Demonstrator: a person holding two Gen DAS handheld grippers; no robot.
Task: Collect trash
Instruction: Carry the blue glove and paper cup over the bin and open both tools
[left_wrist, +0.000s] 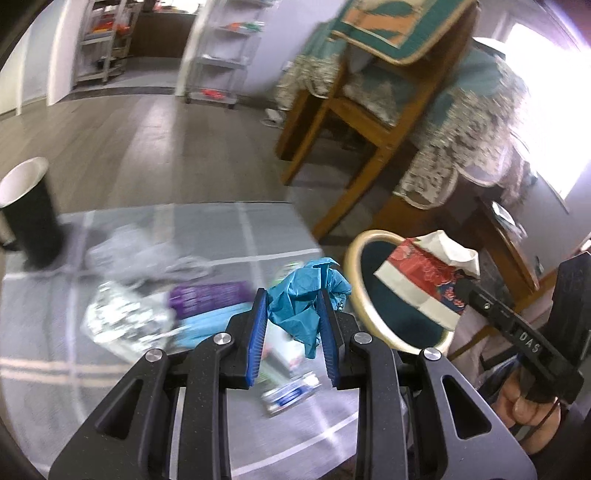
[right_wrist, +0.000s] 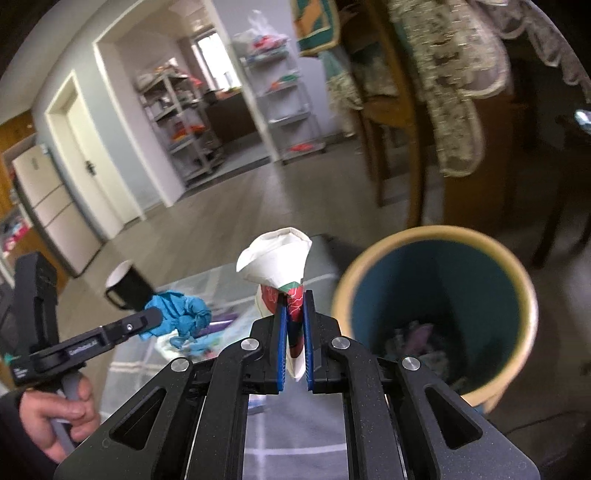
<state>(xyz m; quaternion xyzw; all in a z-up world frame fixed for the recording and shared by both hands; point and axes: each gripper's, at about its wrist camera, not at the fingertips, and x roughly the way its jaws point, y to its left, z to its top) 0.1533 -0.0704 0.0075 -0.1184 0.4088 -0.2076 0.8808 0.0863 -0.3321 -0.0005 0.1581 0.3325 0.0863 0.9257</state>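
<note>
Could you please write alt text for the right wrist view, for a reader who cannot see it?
The right gripper is shut on a crushed red-and-white paper carton, held near a round teal bin with a cream rim that already holds trash. At left, the left gripper holds a crumpled blue glove.

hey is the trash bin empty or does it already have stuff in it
Not empty. The right wrist view looks down into the bin, and crumpled trash lies at its bottom. It is far from full; most of the dark inner wall shows.
</note>
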